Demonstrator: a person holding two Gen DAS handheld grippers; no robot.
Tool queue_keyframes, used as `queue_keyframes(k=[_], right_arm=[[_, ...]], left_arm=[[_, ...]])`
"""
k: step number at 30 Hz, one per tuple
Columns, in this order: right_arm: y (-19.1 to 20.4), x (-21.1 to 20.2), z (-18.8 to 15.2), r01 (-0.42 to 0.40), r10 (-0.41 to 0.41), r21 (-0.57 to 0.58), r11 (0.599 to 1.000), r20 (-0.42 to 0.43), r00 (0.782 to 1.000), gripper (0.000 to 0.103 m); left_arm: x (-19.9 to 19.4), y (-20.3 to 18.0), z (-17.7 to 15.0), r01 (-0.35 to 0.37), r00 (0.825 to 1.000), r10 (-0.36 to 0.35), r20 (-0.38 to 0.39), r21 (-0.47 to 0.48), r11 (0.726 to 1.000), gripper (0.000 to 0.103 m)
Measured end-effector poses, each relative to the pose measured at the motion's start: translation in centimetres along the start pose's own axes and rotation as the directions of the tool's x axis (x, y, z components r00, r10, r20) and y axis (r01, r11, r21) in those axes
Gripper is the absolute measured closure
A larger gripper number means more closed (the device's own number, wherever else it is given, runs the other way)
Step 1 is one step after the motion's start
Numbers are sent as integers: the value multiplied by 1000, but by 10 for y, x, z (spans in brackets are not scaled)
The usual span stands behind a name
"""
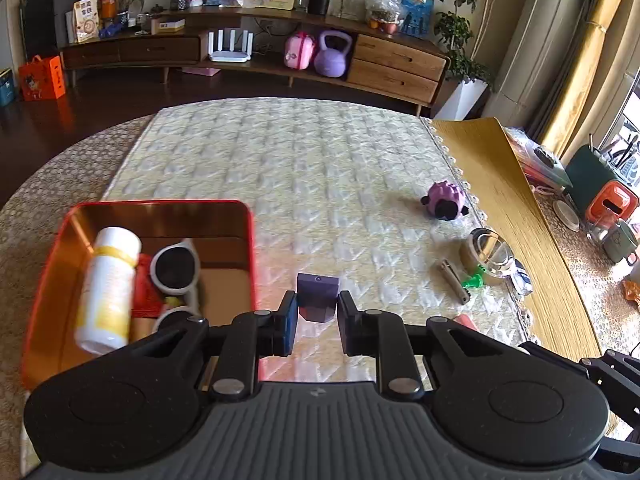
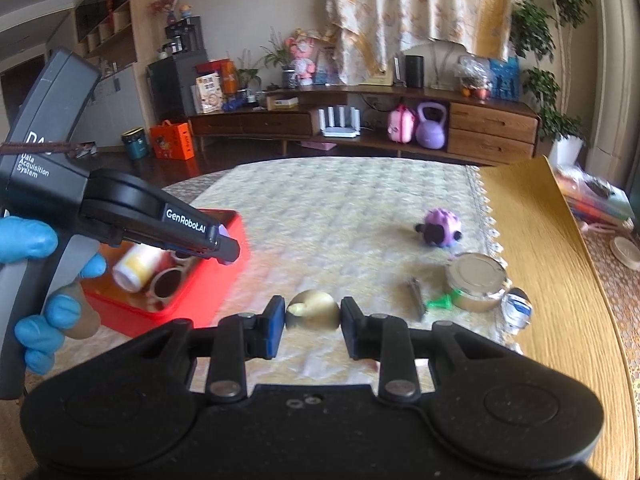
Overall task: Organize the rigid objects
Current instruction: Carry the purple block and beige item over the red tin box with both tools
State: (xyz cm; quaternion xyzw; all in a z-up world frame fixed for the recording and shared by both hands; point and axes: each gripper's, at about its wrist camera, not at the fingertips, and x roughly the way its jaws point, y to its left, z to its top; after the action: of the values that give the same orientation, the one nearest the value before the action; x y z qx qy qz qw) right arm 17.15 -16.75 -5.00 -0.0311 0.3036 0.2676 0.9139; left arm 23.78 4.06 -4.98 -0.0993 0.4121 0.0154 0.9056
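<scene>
While our blue-gloved left hand [image 2: 38, 276] tilts its gripper [image 1: 317, 312] down beside the red tin [image 1: 60, 240], clamping a small purple block [image 1: 317, 296], our right gripper [image 2: 313, 314] pinches a shiny domed lid [image 2: 313, 309] above the quilted tablecloth [image 1: 300, 168].

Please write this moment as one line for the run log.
left tool: shut on purple block | right tool: shut on shiny round piece | red tin: holds bottle, sunglasses

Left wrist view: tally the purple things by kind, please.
block: 1
sheep toy: 1
kettlebell: 1
total: 3
</scene>
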Motion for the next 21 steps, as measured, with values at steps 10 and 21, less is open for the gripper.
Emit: queue_keyframes(k=[10, 21], right_arm=[[44, 11, 9, -84, 83, -25, 996, -36, 996, 73], [83, 51, 30, -139, 133, -90, 986, -68, 989, 73]], left_arm=[[-24, 53, -2, -45, 999, 45, 10, -34, 998, 82], [-17, 102, 5, -89, 996, 90, 17, -48, 995, 82]])
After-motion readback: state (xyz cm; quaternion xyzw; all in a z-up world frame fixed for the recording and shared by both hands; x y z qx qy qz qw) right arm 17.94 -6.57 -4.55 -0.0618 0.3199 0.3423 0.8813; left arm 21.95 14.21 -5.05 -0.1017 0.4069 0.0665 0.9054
